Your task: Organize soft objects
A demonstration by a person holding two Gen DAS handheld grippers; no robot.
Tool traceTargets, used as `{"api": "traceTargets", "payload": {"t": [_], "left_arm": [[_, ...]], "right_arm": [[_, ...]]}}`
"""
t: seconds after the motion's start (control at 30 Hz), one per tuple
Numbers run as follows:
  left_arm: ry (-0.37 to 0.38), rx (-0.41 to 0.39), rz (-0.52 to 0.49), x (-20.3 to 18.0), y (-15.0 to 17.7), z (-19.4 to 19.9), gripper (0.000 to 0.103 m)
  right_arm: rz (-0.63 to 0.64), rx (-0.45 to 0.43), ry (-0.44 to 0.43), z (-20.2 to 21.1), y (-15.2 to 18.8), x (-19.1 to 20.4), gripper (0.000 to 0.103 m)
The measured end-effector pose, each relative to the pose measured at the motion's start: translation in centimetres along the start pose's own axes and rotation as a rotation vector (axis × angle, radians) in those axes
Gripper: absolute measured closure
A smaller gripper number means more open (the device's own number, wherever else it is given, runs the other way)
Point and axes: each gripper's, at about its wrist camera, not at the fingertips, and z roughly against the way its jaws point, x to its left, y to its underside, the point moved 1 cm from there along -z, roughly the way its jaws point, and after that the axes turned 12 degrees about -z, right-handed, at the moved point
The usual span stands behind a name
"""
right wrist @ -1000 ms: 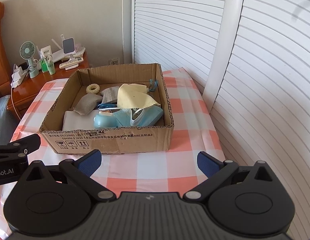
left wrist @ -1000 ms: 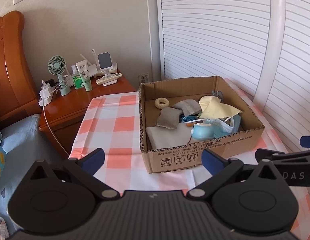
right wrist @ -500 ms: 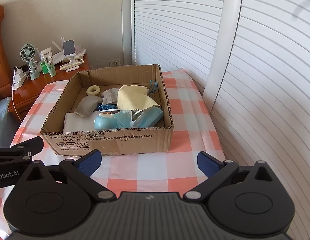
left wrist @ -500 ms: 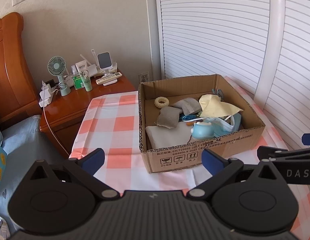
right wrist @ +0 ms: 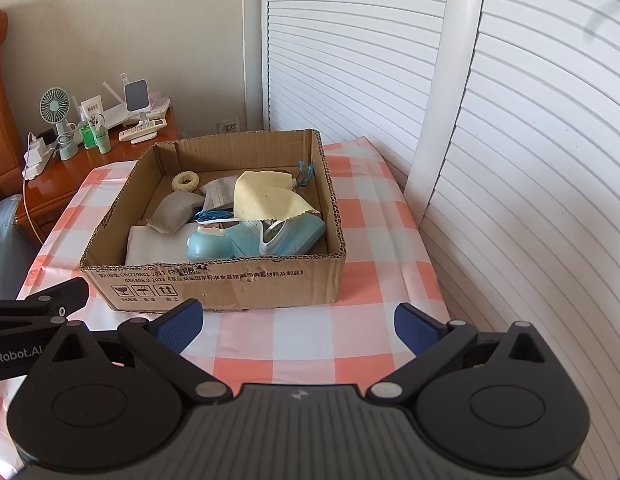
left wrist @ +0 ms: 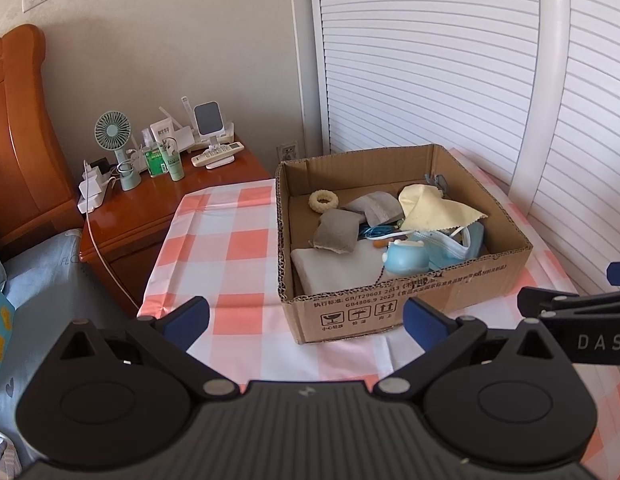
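Note:
An open cardboard box (left wrist: 393,308) (right wrist: 214,284) stands on a table with a pink checked cloth (left wrist: 230,240) (right wrist: 373,240). Inside lie a yellow cloth (left wrist: 433,208) (right wrist: 266,196), blue face masks (left wrist: 449,246) (right wrist: 286,236), a light blue soft toy (left wrist: 403,258) (right wrist: 210,244), grey pouches (left wrist: 337,230) (right wrist: 174,210), a cream scrunchie (left wrist: 323,201) (right wrist: 185,181) and a folded pale cloth (left wrist: 329,268) (right wrist: 150,246). My left gripper (left wrist: 306,318) is open and empty, in front of the box's near left corner. My right gripper (right wrist: 296,320) is open and empty, in front of the box's near wall.
A wooden nightstand (left wrist: 150,208) (right wrist: 78,160) at the left holds a small fan (left wrist: 114,136), bottles, a remote and chargers. A bed with blue bedding (left wrist: 34,280) is at the left. White louvered doors (left wrist: 449,60) (right wrist: 509,140) stand behind and to the right of the table.
Both grippers have drawn back slightly from the box and stay open. Nothing in the box has moved.

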Motion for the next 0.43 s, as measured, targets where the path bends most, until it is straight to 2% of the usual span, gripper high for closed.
{"api": "traceTargets", "payload": {"t": [0.43], "left_arm": [[0.000, 0.002, 0.004, 0.07, 0.07, 0.04, 0.001]], "right_arm": [[0.004, -0.003, -0.004, 0.18, 0.03, 0.19, 0.000]]}}
